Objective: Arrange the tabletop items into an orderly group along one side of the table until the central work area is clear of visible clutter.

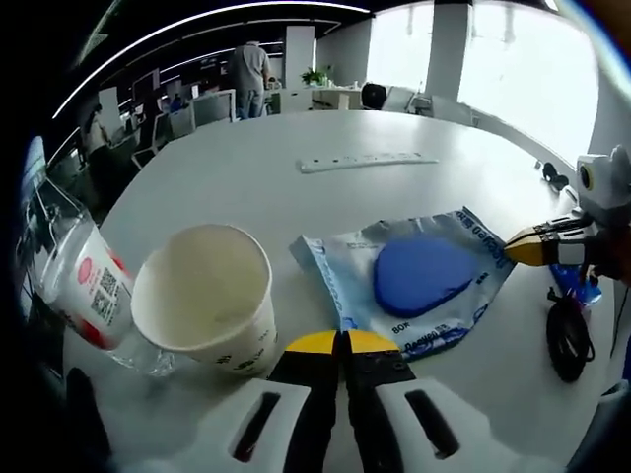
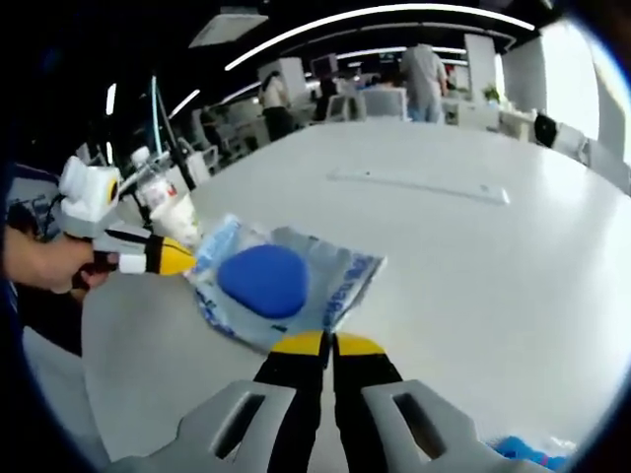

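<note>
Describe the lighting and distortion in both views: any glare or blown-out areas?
Left gripper view: windows at top right are blown out, the table edge bows from fisheye, and the cup is sharp and evenly lit. Right gripper view: a bright window at upper right, curved ceiling light strips, soft sheen on the table, and the blue packet is clear.

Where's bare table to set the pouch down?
Free: the wide stretch between the pouch and power strip, and beyond the strip. Crowded: near edge, where cup, bottle and black cable flank the pouch.
</note>
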Demonstrator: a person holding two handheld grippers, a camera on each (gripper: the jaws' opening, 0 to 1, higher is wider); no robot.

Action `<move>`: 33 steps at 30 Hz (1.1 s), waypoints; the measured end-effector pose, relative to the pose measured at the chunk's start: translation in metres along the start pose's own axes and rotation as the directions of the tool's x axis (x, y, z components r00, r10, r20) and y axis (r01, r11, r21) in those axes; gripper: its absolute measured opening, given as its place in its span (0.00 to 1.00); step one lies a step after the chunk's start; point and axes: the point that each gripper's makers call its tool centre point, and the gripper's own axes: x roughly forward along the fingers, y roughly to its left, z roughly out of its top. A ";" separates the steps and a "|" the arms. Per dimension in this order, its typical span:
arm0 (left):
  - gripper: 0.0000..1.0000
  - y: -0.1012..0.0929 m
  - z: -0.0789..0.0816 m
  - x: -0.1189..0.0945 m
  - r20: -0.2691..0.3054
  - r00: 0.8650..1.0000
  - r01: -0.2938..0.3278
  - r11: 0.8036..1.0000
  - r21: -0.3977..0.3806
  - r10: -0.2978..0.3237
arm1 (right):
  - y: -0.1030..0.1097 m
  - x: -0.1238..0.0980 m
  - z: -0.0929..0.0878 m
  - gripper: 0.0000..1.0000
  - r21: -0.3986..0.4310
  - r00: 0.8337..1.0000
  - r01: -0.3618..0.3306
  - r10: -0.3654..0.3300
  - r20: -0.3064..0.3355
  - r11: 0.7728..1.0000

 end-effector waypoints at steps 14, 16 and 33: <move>0.02 0.005 -0.004 -0.001 0.006 1.000 -0.017 1.000 -0.019 0.017 | 0.000 0.004 -0.003 0.00 -0.001 1.000 0.018 -0.018 -0.005 1.000; 0.03 0.005 -0.004 -0.002 0.008 1.000 -0.017 1.000 -0.013 0.017 | 0.000 0.004 -0.003 0.00 -0.009 1.000 0.020 -0.020 -0.006 1.000; 0.10 0.003 -0.001 -0.006 0.023 1.000 -0.020 1.000 0.022 0.020 | 0.001 0.002 -0.003 0.07 0.015 1.000 0.007 -0.006 -0.016 1.000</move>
